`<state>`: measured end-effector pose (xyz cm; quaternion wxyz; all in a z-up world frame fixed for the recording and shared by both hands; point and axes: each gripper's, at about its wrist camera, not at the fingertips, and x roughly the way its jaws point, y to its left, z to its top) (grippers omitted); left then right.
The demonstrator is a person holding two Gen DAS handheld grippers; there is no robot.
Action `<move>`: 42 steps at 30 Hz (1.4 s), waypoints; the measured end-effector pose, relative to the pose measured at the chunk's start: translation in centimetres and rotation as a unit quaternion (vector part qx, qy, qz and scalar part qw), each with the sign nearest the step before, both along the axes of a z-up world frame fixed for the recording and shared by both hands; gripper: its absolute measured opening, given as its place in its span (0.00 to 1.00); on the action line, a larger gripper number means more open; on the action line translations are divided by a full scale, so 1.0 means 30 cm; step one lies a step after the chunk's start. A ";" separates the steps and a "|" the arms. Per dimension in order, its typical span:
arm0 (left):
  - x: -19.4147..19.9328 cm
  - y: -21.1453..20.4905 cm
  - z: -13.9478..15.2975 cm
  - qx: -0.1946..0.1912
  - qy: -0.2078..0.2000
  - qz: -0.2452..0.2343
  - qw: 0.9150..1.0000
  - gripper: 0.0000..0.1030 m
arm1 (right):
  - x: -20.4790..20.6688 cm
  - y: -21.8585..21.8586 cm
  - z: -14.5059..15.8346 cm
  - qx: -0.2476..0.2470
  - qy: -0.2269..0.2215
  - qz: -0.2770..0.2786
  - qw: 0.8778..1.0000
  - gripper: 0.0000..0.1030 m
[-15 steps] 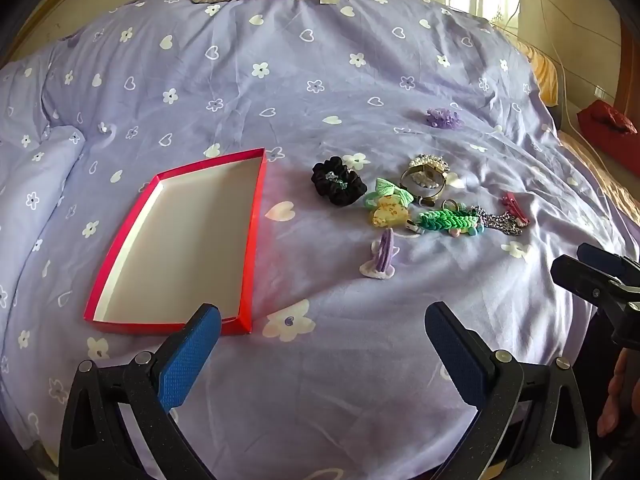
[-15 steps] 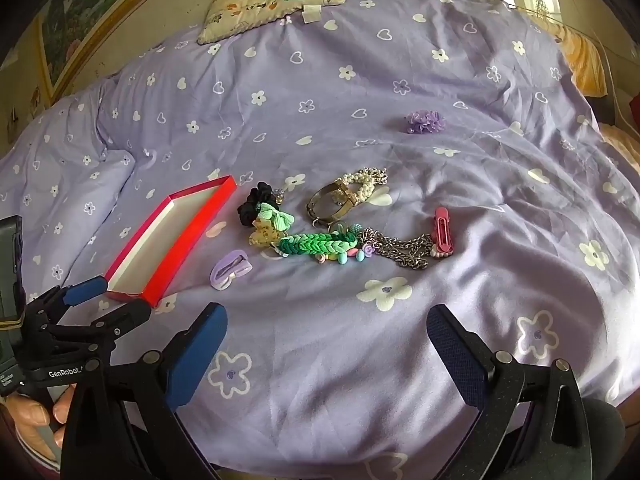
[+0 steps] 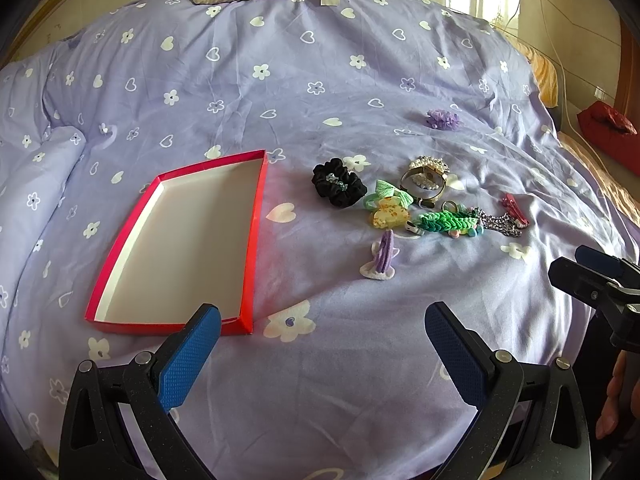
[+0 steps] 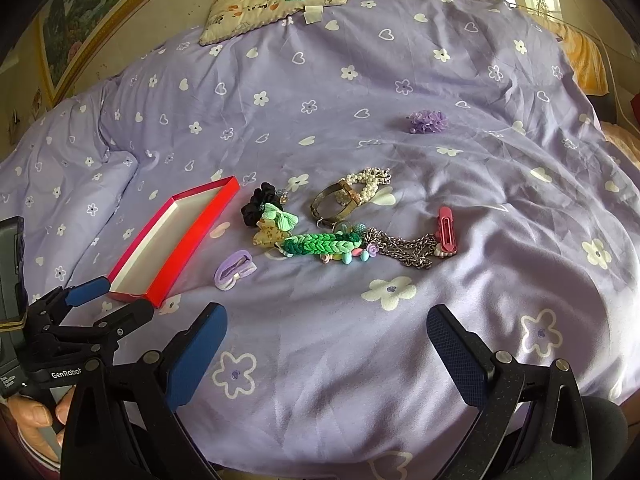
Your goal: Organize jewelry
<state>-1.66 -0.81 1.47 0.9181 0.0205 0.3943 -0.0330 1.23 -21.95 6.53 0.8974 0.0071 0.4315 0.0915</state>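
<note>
Both tongs, left (image 3: pixel 322 344) and right (image 4: pixel 326 346), gape empty over the bed (image 3: pixel 320 80). Jewelry (image 4: pixel 340 224) lies heaped right of the tray (image 3: pixel 256 216) (light, tangly; pinch the stiff bangle (image 4: pixel 332 202) first).

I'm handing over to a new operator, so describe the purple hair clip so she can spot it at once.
Start at the red box lying on the lilac bedspread, then look to the cluster of jewelry beside it. The purple hair clip lies alone at the cluster's near edge, closest to the grippers. It is the only flat lilac piece with a white underside; the frilly purple flower lies far beyond.
</note>
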 end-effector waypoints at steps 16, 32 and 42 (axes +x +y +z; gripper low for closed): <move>0.006 -0.003 -0.009 0.002 0.005 0.000 1.000 0.99 | 0.005 -0.012 -0.018 0.036 0.005 -0.004 0.999 0.97; 0.129 -0.009 -0.025 -0.019 0.010 -0.011 1.000 0.99 | 0.113 -0.147 -0.028 0.060 0.009 -0.055 0.997 0.85; 0.240 -0.036 -0.054 -0.030 0.020 -0.030 0.999 0.98 | 0.234 -0.216 -0.070 0.047 0.031 -0.087 0.995 0.57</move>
